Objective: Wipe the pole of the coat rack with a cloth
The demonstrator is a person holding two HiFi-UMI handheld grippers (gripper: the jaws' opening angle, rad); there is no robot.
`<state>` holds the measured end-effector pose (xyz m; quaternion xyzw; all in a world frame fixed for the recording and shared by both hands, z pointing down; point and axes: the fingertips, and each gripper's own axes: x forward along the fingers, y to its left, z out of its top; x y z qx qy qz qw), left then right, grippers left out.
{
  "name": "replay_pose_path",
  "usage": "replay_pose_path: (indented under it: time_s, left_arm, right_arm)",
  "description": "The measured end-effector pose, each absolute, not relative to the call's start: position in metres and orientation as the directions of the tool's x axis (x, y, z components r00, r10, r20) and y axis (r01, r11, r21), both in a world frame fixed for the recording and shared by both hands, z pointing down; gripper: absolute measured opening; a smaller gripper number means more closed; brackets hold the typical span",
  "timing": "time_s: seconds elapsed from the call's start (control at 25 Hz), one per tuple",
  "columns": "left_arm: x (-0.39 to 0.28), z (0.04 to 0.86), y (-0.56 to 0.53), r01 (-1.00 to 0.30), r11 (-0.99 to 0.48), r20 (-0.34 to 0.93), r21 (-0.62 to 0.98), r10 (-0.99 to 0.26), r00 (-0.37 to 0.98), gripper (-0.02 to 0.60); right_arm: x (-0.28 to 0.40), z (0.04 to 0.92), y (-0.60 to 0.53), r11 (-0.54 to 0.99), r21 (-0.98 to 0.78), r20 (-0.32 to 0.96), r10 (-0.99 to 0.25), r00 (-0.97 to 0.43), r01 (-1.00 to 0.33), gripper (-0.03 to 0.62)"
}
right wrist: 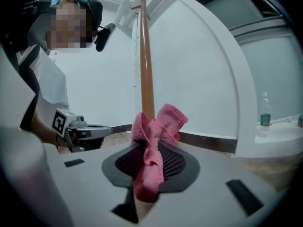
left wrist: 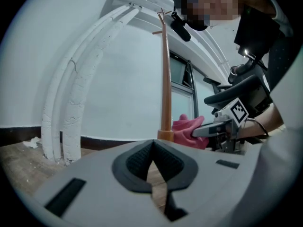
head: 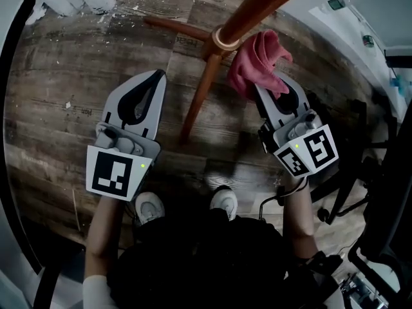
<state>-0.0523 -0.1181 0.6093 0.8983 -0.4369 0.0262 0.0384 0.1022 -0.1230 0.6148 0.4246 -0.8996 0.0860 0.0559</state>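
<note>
Bunching between clamped jaws of right gripper (right wrist: 150, 144), pink cloth (head: 257, 60) beside pole (head: 259, 10); left gripper (left wrist: 152, 143) closed, empty.

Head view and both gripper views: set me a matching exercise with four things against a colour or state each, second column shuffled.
Things:
1. left hand-held gripper
2. pink cloth
3. coat rack pole
4. right hand-held gripper

States:
A. jaws clamped on fabric
B. reddish-brown wood, upright
C. jaws together, nothing between them
D. bunched up, pinched at one end

Pairs: 1-C, 2-D, 3-B, 4-A
</note>
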Motion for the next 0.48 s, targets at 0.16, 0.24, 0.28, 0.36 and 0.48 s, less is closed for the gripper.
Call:
replay_pose_path:
  time_s: [0.16, 0.24, 0.28, 0.36, 0.48]
  left_arm:
    - [-0.049, 0.61, -0.115, -0.779, -0.625, 0.08, 0.052, -0.775, 0.627, 0.011]
    - [-0.048, 0.612, -0.115, -0.777, -0.628, 0.087, 0.047, -0.772, 0.63, 0.011]
    - [-0.047, 0.612, -0.114, -0.776, -0.629, 0.089, 0.045, -0.771, 0.63, 0.011]
    - [-0.046, 0.612, -0.114, -0.775, -0.63, 0.089, 0.045, -0.77, 0.631, 0.011]
    - [-0.045, 0.614, -0.113, -0.775, -0.63, 0.094, 0.045, -0.77, 0.631, 0.011]
  right_arm:
    - [0.103, 0.624, -0.139, 0.619, -0.104, 0.193, -0.756, -0.626, -0.779, 0.091]
    - [0.104, 0.632, -0.144, 0.619, -0.1, 0.211, -0.752, -0.624, -0.779, 0.091]
    - [0.104, 0.636, -0.147, 0.616, -0.097, 0.221, -0.753, -0.62, -0.782, 0.091]
    - [0.107, 0.643, -0.15, 0.605, -0.096, 0.241, -0.757, -0.608, -0.791, 0.091]
    - [0.114, 0.655, -0.154, 0.59, -0.102, 0.268, -0.759, -0.593, -0.801, 0.091]
